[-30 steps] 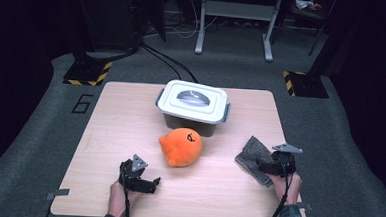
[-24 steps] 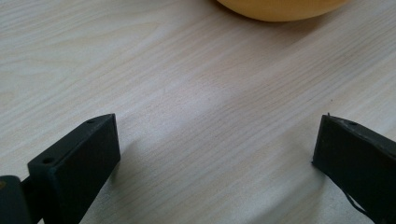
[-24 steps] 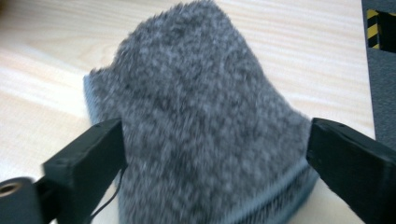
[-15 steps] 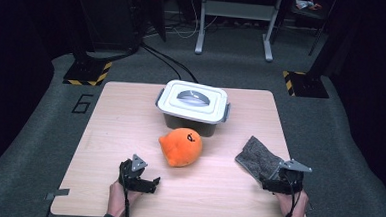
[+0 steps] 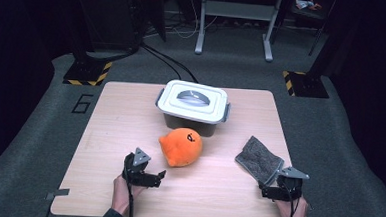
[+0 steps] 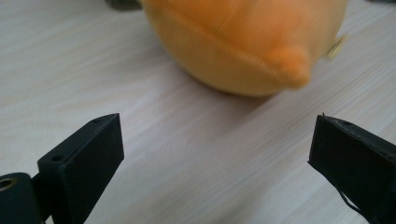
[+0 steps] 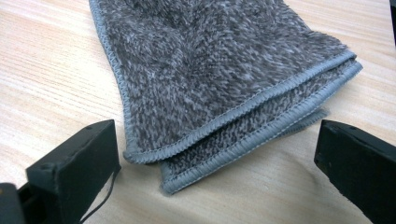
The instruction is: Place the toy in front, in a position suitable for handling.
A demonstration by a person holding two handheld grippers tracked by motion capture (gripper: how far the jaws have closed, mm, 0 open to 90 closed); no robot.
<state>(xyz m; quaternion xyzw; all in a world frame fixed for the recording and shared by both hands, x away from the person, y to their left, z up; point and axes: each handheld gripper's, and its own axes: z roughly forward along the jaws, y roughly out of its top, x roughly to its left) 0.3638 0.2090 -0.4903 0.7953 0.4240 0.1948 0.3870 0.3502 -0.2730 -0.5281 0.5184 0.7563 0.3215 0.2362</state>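
Note:
An orange plush toy [image 5: 181,147] lies in the middle of the wooden table [image 5: 120,114]; in the left gripper view the plush toy [image 6: 243,42] is close ahead. My left gripper [image 5: 159,179] [image 6: 217,128] is open just left of it, with nothing between its jaws. A folded grey cloth [image 5: 258,158] [image 7: 215,79] lies flat at the right. My right gripper [image 5: 269,187] [image 7: 217,133] is open at the cloth's near edge. Its jaws have just been opening; the cloth's near corner lies between them and the pads do not press on it.
A dark box with a white clip-on lid [image 5: 193,103] stands behind the plush toy, near the table's far edge. Bare wood lies to the left and between the two hands. Around the table is grey floor with cables and stand bases.
My right gripper has drawn back from the cloth towards the table's near edge, leaving the cloth flat. My left gripper has lifted a little beside the plush toy.

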